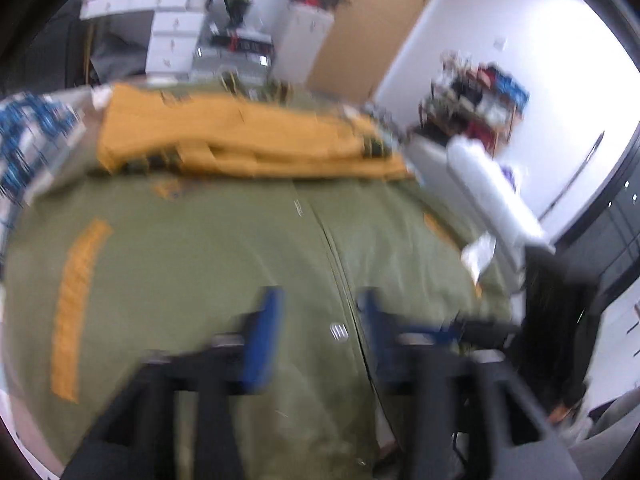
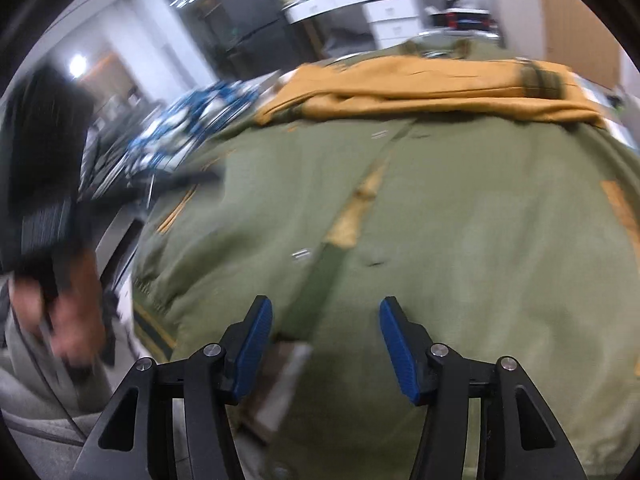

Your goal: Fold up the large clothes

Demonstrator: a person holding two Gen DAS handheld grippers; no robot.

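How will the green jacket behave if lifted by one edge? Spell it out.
The green jacket would probably sag and drape, since it lies soft and creased. It looks thick and large, so likely heavy for one gripper. Its mustard lining, folded over at the far end, may flop open.

Jacket (image 2: 440,220) spread flat, front up. Its folded lining (image 2: 420,88) lies across the far end. Patterned cloth (image 2: 192,120) sits beyond-left.

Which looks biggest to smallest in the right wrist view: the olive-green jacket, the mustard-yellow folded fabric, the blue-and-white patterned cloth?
1. Olive-green jacket, which fills most of the view.
2. Mustard-yellow folded fabric.
3. Blue-and-white patterned cloth.
The jacket lies nearest the camera, which exaggerates its size.
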